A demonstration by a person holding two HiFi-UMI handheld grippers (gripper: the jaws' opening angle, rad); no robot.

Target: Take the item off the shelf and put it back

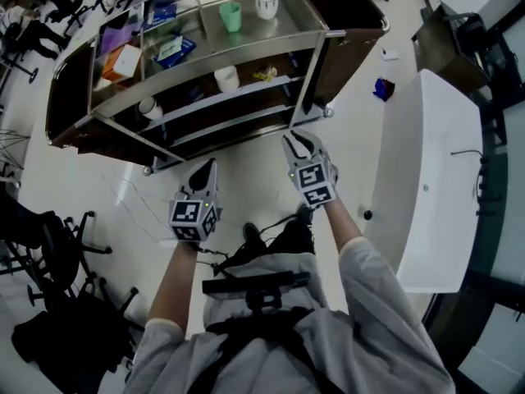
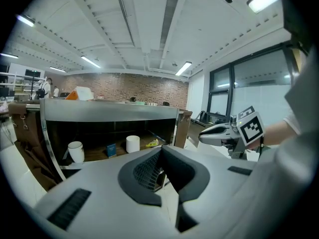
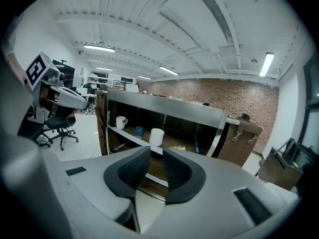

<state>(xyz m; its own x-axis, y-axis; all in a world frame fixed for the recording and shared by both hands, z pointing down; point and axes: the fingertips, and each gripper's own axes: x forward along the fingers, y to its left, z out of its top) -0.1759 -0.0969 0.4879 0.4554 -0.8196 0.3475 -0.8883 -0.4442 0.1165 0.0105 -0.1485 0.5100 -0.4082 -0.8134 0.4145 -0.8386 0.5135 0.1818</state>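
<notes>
A steel shelf cart (image 1: 246, 48) stands in front of me. Its middle shelf carries a white cup (image 1: 226, 78) (image 2: 132, 143) (image 3: 157, 136), a white mug (image 1: 149, 107) (image 2: 75, 151) (image 3: 120, 122), a small blue box (image 2: 110, 149) and a yellow item (image 1: 265, 74). On top are a green cup (image 1: 231, 16) and a white cup (image 1: 266, 4). My left gripper (image 1: 210, 167) (image 2: 160, 156) and right gripper (image 1: 300, 142) (image 3: 155, 156) hover short of the cart, side by side. Each has a narrow gap between its pads, with nothing in it.
A long white table (image 1: 435, 179) runs along the right. Black office chairs (image 1: 57, 253) stand at the left. A blue object (image 1: 383, 89) lies on the floor right of the cart. Boxes and packets (image 1: 123, 56) fill the left of the cart's top.
</notes>
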